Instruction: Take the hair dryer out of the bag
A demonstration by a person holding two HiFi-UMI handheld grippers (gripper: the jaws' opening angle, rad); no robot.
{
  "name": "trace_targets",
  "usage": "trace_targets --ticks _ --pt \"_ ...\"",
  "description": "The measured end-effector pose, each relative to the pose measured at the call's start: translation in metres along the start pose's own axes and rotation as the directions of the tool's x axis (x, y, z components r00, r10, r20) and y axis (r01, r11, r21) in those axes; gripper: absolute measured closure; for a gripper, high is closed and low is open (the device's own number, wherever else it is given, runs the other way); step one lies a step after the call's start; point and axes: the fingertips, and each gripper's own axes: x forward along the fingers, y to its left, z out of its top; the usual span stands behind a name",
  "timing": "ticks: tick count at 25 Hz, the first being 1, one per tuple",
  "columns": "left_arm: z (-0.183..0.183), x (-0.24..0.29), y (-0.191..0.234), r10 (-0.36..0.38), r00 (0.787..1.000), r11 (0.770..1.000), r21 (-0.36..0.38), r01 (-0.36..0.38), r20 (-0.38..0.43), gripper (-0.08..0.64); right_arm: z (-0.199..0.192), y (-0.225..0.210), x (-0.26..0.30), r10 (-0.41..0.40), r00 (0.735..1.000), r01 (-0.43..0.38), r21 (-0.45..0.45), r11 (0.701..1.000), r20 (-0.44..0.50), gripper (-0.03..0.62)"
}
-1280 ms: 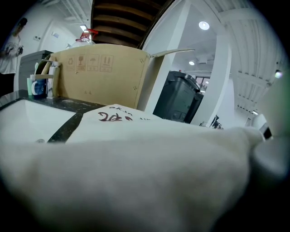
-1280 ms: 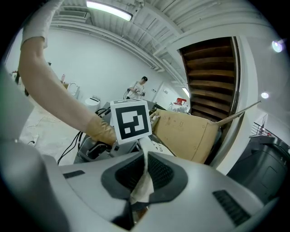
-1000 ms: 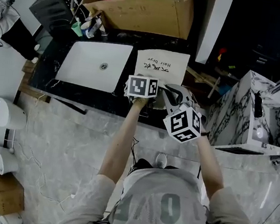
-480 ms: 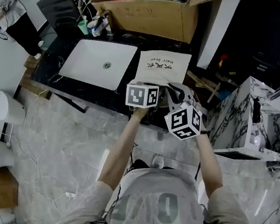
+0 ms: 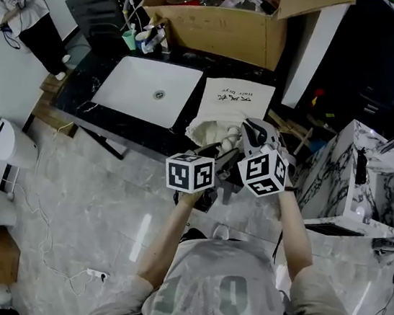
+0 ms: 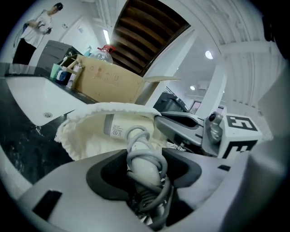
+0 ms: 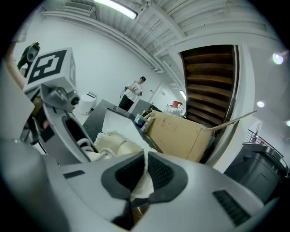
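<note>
Head view: a cream cloth bag (image 5: pixel 237 102) lies on a dark counter (image 5: pixel 135 131), with a white sink (image 5: pixel 148 92) at its nine o'clock. Marker cubes hide both sets of jaws here. Left gripper view shows the left gripper (image 6: pixel 145 165) clamped on the cord-wound handle of the hair dryer (image 6: pixel 118 128), whose head is buried in the bag's mouth. The right gripper (image 7: pixel 138 174) pinches the bag's rim at the mouth's three o'clock.

Cool, dim, even light in the head view: the white rectangular sink basin (image 5: pixel 148 92) is brightest, the black cabinets (image 5: pixel 385 63) right of it lost in shadow. Both gripper views bulge, corners black. A ceiling strip light (image 7: pixel 115 7) high above the basin glares, and the left gripper (image 6: pixel 145 174) is soft near the lens.
</note>
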Motion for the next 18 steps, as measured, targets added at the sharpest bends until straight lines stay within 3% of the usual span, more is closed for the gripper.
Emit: trace_targets --ticks 5,13,18 --pt "-0.013 -0.037 -0.002 0.01 0.998 0.997 -0.076 -0.005 0.07 0.302 0.019 0.016 -0.006 0.094 0.994 -0.097 0.057 0.994 0.057 0.545" --pt "-0.042 -0.082 -0.006 -0.002 0.996 0.995 -0.101 0.011 0.094 0.302 0.019 0.018 -0.003 0.064 0.998 -0.063 -0.032 0.997 0.022 0.545" --pt "-0.05 -0.112 -0.016 -0.023 0.992 0.995 -0.092 0.034 0.125 0.301 0.017 0.015 -0.002 0.053 0.998 -0.052 -0.039 0.998 0.015 0.545"
